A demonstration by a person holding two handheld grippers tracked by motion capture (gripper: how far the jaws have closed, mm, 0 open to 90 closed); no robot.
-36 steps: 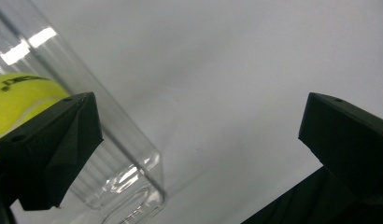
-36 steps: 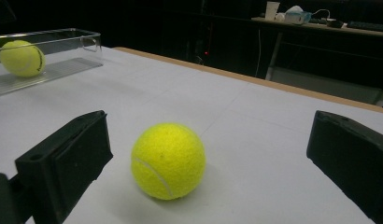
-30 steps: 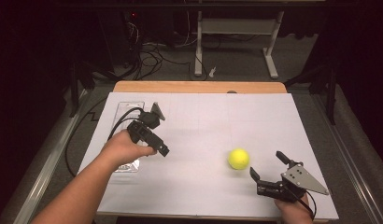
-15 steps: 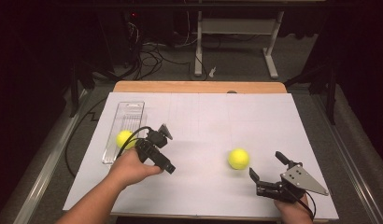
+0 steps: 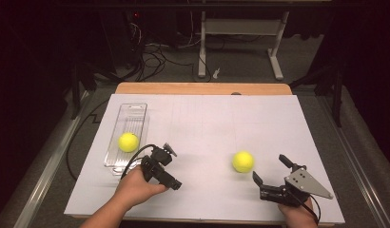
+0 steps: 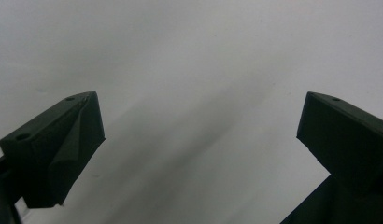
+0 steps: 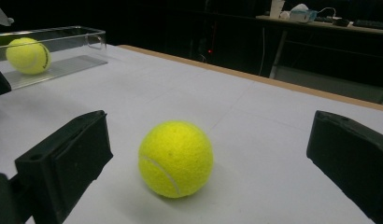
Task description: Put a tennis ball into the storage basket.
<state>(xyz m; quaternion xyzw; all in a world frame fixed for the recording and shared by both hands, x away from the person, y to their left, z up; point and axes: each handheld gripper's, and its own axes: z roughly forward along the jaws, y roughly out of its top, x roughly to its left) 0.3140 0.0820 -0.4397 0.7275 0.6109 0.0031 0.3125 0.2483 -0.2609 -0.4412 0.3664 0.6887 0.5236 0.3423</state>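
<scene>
A yellow tennis ball lies on the white table sheet, just in front of my right gripper, whose jaws stand wide and apart from it. In the right gripper view the same ball sits between and a little beyond the jaws of the right gripper. A second tennis ball rests inside a clear plastic tray at the left, also seen as the ball in the tray. My left gripper is open and empty just right of the tray's near end; its jaws frame bare sheet.
A wooden table edge runs along the far side of the sheet. Beyond it stand a white desk frame and loose floor cables. A black cable trails off the table's left side.
My left hand has drawn back from over the tray toward the front edge, open, leaving a tennis ball lying in the tray. The right gripper and its ball have stayed put.
</scene>
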